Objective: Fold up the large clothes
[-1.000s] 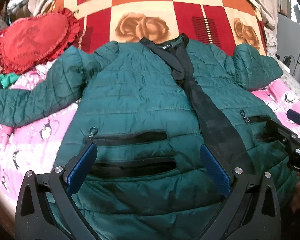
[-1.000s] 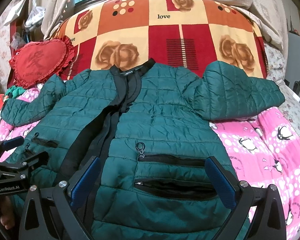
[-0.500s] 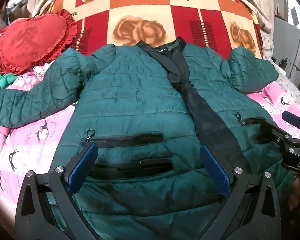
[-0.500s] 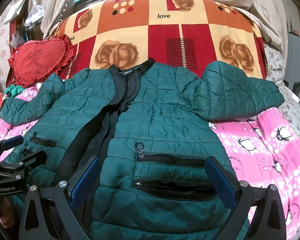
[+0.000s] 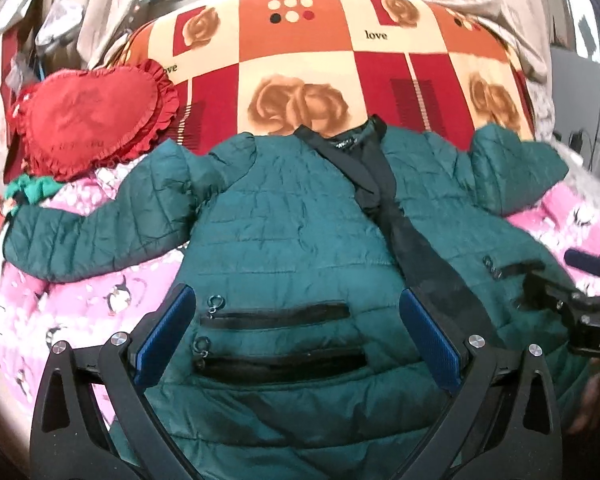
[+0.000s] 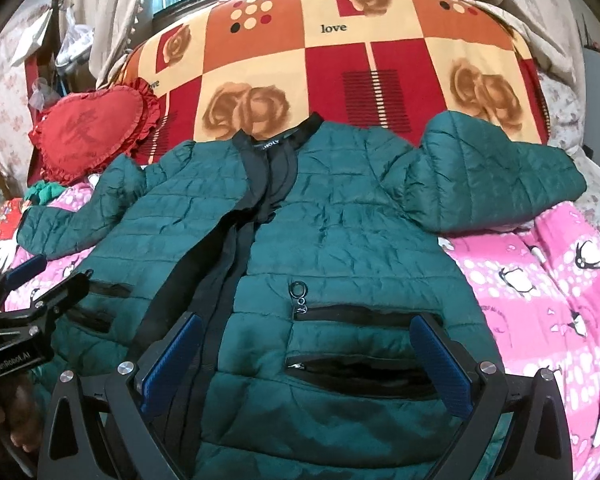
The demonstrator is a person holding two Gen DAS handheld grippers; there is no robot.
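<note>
A dark green quilted jacket (image 5: 284,240) (image 6: 352,232) lies face up and spread flat on the bed, collar away from me, black placket down the middle, sleeves out to both sides. My left gripper (image 5: 296,332) hovers open over the lower left front, its blue pads either side of the two black zip pockets (image 5: 276,316). My right gripper (image 6: 306,360) hovers open over the lower right front, above the pockets (image 6: 360,312) there. Each gripper shows at the edge of the other view: the right gripper (image 5: 580,292), the left gripper (image 6: 24,300). Nothing is held.
A pink penguin-print blanket (image 6: 548,280) covers the bed under the jacket. A red and orange rose-patterned quilt (image 5: 340,64) lies beyond the collar. A red heart-shaped pillow (image 5: 92,120) sits at the far left, with green cloth (image 5: 32,190) beside it. Curtains hang behind.
Both views have tilted up and drawn slightly back, showing more of the quilt and the window. The jacket has not moved and both grippers remain open.
</note>
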